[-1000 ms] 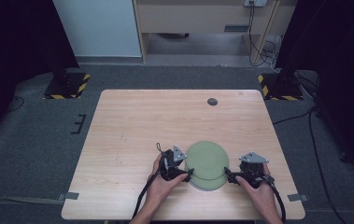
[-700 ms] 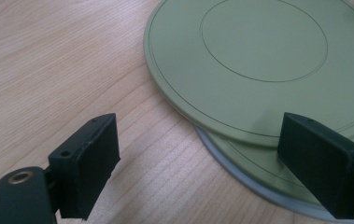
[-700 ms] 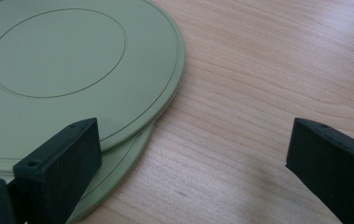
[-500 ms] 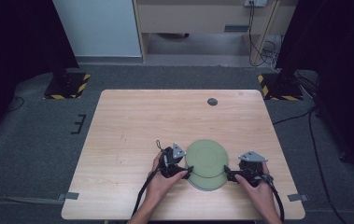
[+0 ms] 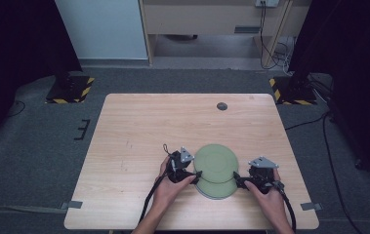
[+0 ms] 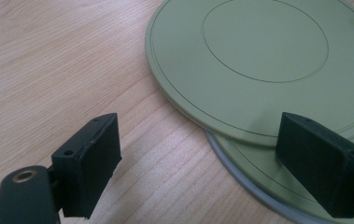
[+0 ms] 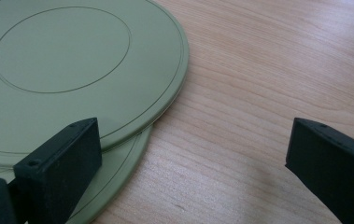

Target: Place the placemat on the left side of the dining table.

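Currently two green plates, top plate (image 5: 215, 162) offset on lower plate (image 5: 217, 189), sit on the bench (image 5: 138, 126) near its front edge. Left hand-held gripper (image 5: 195, 174) and right hand-held gripper (image 5: 237, 180) flank them, both released, probably not touching.

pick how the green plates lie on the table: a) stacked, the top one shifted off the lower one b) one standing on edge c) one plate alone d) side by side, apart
a: the top plate overlaps the lower plate, whose rim pokes out beneath it, both flat on the table.
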Demonstrator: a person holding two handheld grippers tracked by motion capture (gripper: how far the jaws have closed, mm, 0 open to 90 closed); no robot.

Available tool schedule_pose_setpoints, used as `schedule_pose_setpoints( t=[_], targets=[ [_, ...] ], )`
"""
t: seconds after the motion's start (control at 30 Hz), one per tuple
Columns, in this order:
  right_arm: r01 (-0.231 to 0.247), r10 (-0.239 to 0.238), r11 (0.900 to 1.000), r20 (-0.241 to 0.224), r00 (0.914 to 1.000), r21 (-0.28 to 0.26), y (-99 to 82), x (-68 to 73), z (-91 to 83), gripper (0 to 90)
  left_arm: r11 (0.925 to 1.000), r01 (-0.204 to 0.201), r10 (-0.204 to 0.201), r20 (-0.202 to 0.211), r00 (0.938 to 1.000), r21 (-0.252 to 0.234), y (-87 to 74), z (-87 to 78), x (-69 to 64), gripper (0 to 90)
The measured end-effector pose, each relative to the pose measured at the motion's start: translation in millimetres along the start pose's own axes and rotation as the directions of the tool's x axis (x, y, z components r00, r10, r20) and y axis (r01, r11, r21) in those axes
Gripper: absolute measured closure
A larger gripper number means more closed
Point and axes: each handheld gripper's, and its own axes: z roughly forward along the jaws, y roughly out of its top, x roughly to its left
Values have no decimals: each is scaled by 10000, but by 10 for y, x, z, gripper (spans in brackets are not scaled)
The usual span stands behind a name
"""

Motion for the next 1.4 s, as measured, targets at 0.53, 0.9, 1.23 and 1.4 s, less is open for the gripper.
schedule_pose_setpoints(
  t=[0.53,0.9,1.23,1.4],
  targets=[
    [134,-134,9999,-76,9999,-18,-10,13,-40,58,9992,316,-308,298,9991,-255,35,-78,33,141],
    [68,-68,10000,29,10000,14,-15,-12,-40,60,10000,65,-63,305,9995,-62,-5,-48,-27,136],
    [-86,89,9999,193,9998,-113,-4,-37,10,55,9998,216,-217,240,9995,11,-7,24,-10,108],
    [-88,93,9998,328,9994,-172,4,-50,24,55,9998,198,-197,110,9997,-80,3,42,-23,108]
  ],
)
